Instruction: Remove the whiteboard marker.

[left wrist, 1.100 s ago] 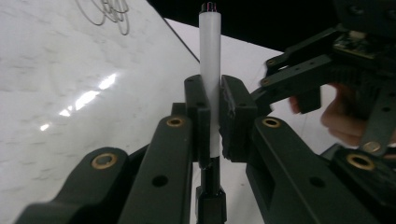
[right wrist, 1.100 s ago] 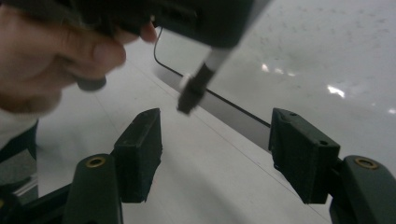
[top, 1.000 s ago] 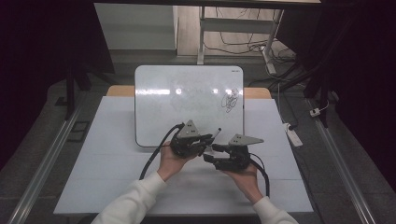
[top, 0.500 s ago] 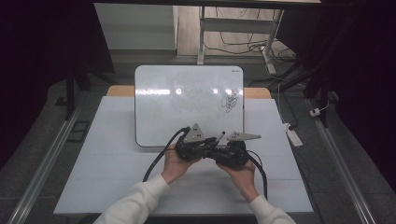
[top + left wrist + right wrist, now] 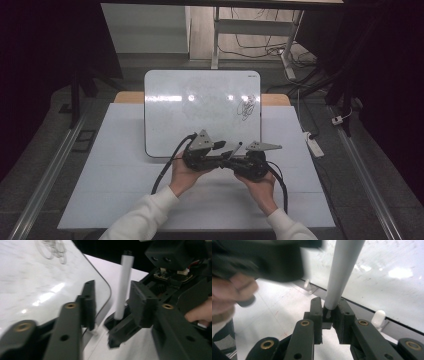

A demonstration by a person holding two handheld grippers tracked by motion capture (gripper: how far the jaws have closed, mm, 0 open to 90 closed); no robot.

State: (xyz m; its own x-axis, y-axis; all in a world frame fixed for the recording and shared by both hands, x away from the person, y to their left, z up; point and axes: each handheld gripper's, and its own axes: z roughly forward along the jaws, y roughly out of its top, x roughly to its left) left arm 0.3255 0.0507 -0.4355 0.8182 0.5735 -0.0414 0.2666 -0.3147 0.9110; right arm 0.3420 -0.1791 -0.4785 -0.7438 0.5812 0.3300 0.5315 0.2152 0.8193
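A white marker (image 5: 123, 285) with a dark tip stands between my two grippers, just in front of the whiteboard's (image 5: 200, 110) near edge. My right gripper (image 5: 329, 302) has just been closing and is now shut on the lower end of the marker (image 5: 342, 270). My left gripper (image 5: 113, 287) has just been opening. Its jaws stand apart on either side of the marker, which they no longer clamp. In the high view the left gripper (image 5: 222, 156) and the right gripper (image 5: 231, 161) meet tip to tip over the white table (image 5: 115, 165).
A black scribble (image 5: 246, 107) marks the whiteboard's right side. A white power strip (image 5: 312, 142) lies on the floor to the right of the table. Metal rails run along both sides, and desk legs and cables stand beyond the far edge.
The two hands have come together from a small gap. The left jaws have opened off the marker, and the right jaws have shut on it.
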